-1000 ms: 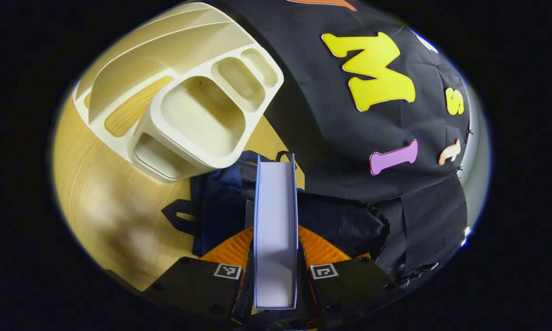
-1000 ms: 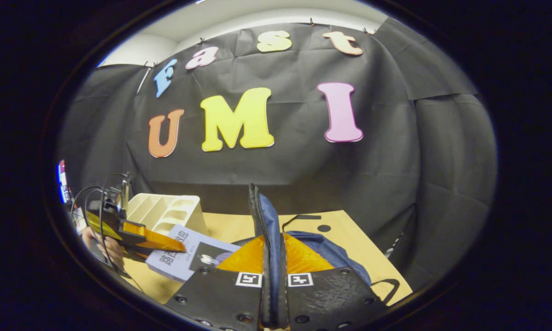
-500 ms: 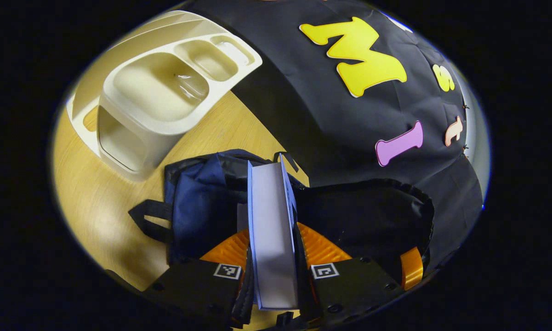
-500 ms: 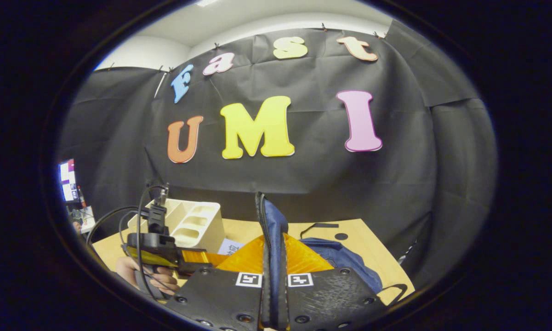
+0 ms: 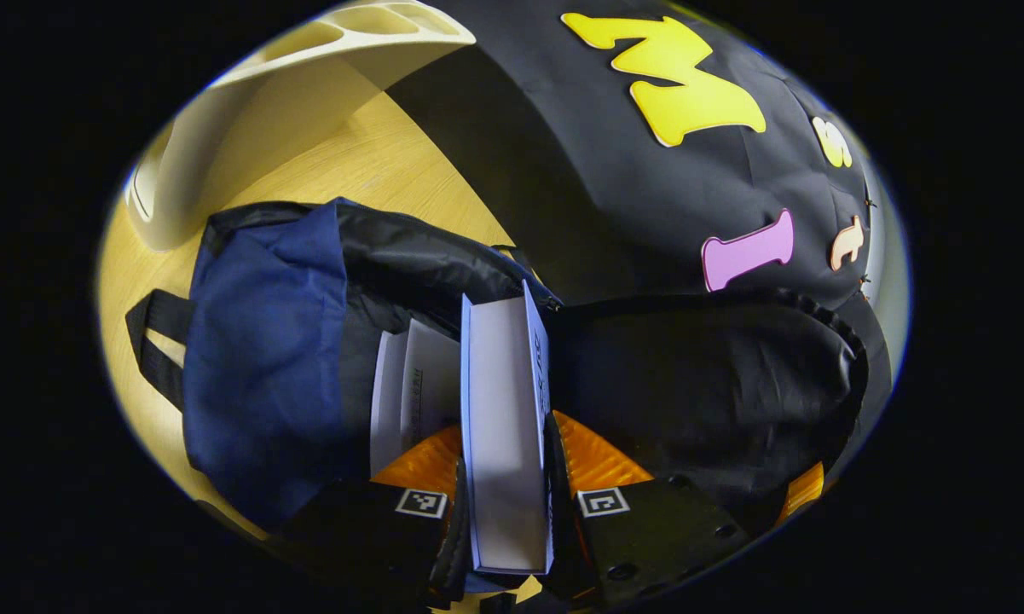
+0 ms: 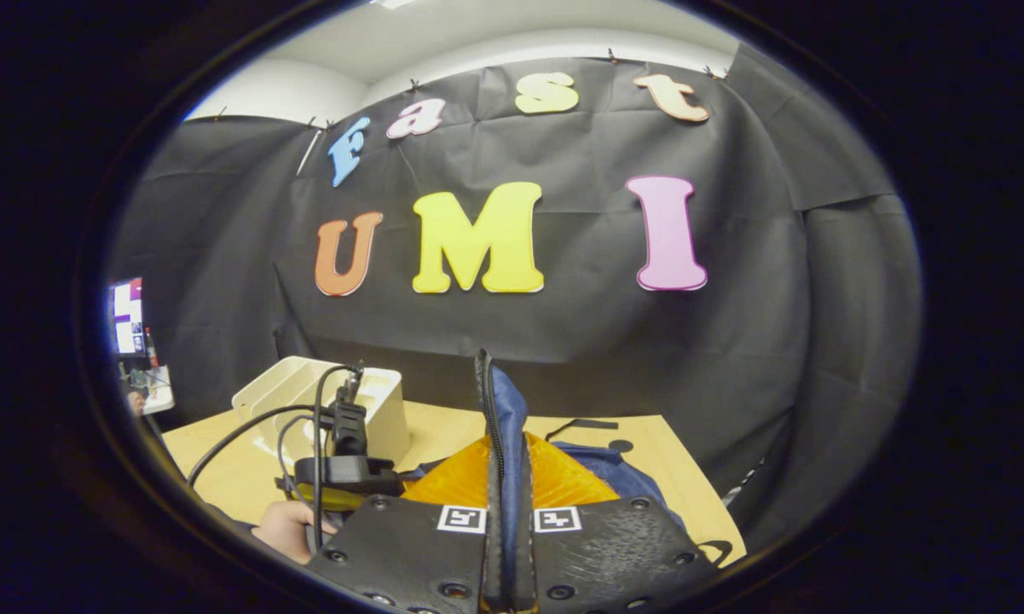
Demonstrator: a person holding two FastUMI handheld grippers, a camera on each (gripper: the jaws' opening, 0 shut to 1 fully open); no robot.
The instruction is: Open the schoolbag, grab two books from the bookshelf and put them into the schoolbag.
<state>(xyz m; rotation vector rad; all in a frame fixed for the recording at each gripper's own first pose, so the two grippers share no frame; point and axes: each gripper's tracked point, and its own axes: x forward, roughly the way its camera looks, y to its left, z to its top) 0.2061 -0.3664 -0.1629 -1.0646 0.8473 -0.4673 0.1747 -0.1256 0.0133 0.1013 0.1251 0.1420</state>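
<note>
While the left gripper (image 5: pixel 505 486) is clamping a book (image 5: pixel 503 426) and poking it into the schoolbag (image 5: pixel 264 358) mouth, another book (image 5: pixel 409 384) is sitting inside beside it. Behind the bag, the cream bookshelf (image 5: pixel 247 128) is standing near the table's (image 5: pixel 375 162) back edge. Over in the right gripper view, the right gripper (image 6: pixel 506 512) is pinching the bag's zipper edge (image 6: pixel 496 409), holding it up.

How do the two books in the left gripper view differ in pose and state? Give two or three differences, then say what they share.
1. The held book is clamped between the left gripper fingers; the other book is free of them.
2. The held book sits at the schoolbag mouth; the other book lies deeper inside.
3. The held book shows its page block; the other book shows pale faces.

Both stand on edge, side by side, within the open bag.
</note>
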